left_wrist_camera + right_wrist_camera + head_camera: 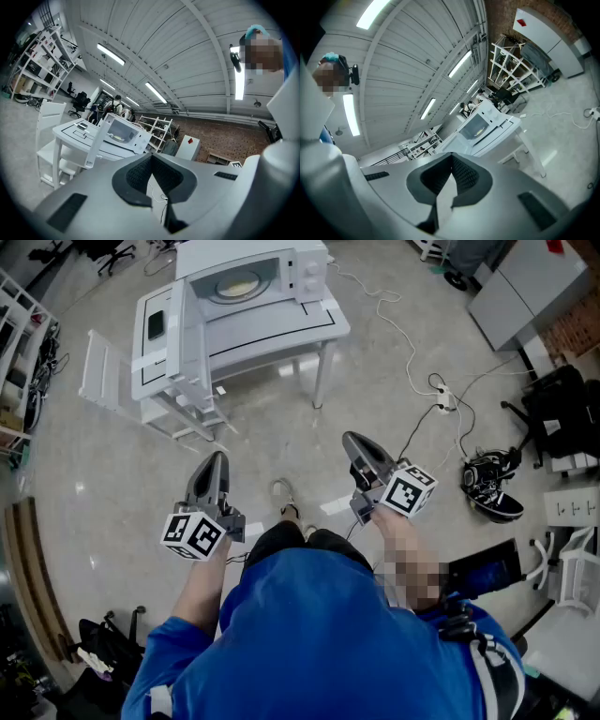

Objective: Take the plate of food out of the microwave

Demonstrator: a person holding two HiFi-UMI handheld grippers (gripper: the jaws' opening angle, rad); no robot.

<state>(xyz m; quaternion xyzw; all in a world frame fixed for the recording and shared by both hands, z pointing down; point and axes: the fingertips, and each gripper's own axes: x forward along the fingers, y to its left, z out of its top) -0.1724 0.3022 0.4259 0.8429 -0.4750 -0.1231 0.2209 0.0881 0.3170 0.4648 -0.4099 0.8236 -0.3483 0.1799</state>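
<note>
Approach: left claw (217, 460) and right claw (356, 442) hang closed, empty (well short); next, reach the yellow-food plate (236, 285) in the white microwave (305, 273) at twelve o'clock.

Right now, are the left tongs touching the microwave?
Apart. The head view shows the left tongs low in the frame, with a wide stretch of floor between them and the microwave.
</note>
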